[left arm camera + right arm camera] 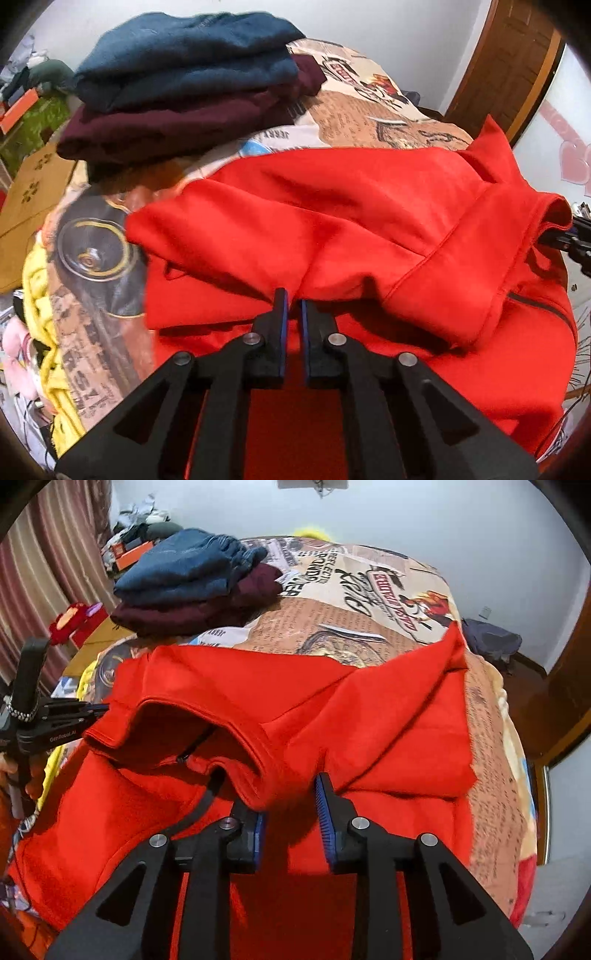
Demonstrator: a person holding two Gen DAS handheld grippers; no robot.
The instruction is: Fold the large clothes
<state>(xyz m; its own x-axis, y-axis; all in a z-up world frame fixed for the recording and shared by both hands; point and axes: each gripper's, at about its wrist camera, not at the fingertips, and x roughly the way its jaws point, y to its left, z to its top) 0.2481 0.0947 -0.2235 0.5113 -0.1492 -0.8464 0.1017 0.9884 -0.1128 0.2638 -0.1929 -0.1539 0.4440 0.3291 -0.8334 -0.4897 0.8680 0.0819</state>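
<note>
A large red garment (332, 206) with a dark zipper (195, 744) lies across the printed bed cover (369, 602), its upper part folded over the lower. In the left wrist view my left gripper (292, 300) has its jaws nearly together, pinching a bunched fold of the red cloth at the tips. From the right wrist view that left gripper (101, 708) meets the garment's left edge. My right gripper (290, 794) stands open: a rolled edge of the garment (258, 775) drapes over its left finger, and the right pad (325, 805) is bare. The right gripper (565, 236) shows at the garment's right corner.
A folded stack, blue garment (184, 572) on a maroon one (192, 613), sits at the bed's far left. Yellow bedding (40, 295) and a cardboard box (33, 192) lie to the left. A dark bag (491, 642) and a wooden door (517, 62) are to the right.
</note>
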